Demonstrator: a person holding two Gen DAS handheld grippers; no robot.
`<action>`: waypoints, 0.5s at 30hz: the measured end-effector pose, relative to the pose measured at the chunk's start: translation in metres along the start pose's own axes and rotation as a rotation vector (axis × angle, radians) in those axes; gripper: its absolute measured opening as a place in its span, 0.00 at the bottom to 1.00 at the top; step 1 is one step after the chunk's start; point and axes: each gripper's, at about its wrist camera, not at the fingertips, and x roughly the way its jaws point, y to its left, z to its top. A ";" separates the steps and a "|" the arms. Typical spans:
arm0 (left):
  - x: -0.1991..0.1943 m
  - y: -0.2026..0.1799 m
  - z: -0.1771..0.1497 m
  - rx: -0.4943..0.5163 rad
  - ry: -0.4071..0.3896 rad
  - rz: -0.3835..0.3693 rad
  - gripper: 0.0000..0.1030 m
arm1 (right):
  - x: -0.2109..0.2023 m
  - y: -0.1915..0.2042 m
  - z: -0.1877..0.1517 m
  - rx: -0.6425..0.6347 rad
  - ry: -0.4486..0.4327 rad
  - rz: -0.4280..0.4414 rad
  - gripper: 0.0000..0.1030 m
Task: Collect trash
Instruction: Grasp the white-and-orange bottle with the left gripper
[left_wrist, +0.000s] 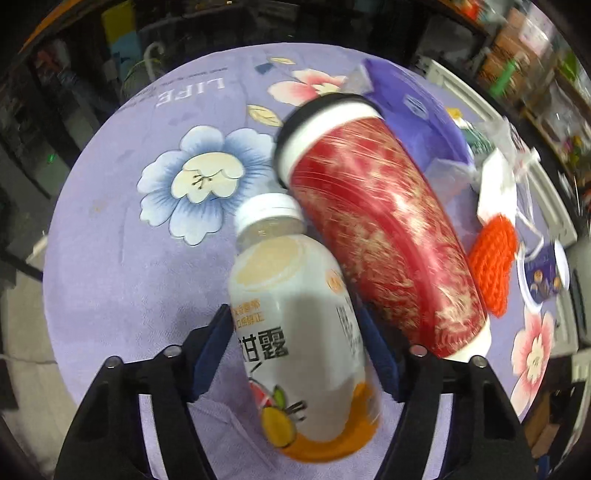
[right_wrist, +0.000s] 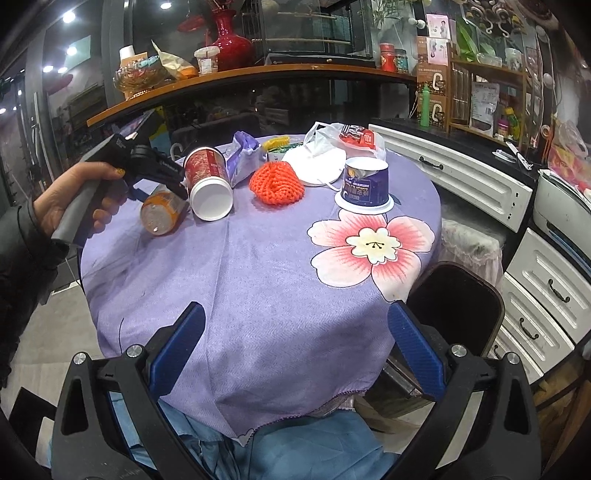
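Straddling the white plastic drink bottle (left_wrist: 299, 325) w/ orange base and white cap, the left gripper (left_wrist: 295, 354) has its blue pads on either side of the bottle's body, jaws at a middling width; pads look to be at the bottle's sides, but whether they press yet I can't tell, so I count it as not gripped. Bottle lies on its side on the round table's purple flowered cloth (left_wrist: 129, 258), cap pointing away from the camera, touching the red-and-gold paper cup (left_wrist: 380, 236) w/ black lid that lies tipped beside it. Just past the cup: an orange foam fruit net (left_wrist: 493, 262), a crumpled purple plastic pack (left_wrist: 410, 107), a white face mask (right_wrist: 314, 162) and an upturned dark-blue yogurt tub (right_wrist: 364, 184). Right gripper (right_wrist: 295, 350) hangs at the table's near edge, jaws wide, nothing between them; a blue cloth-like thing below it, maybe the trash bag, can't be sure. Step in hand, as I read it: picking up the first piece of trash, the bottle. Next move calls for closing firmly on the round, slippery body w/o nudging the cup, then lifting clear; bottle may roll or twist if pinched off-centre.
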 end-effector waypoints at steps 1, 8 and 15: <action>-0.001 0.004 -0.002 -0.015 -0.007 -0.004 0.61 | 0.000 -0.001 0.001 0.001 -0.004 -0.002 0.95; -0.011 0.016 -0.022 0.014 -0.080 -0.007 0.60 | 0.017 -0.011 0.020 0.006 -0.018 0.003 0.95; -0.034 0.029 -0.044 0.008 -0.179 -0.044 0.60 | 0.067 0.002 0.071 0.004 0.046 0.170 0.95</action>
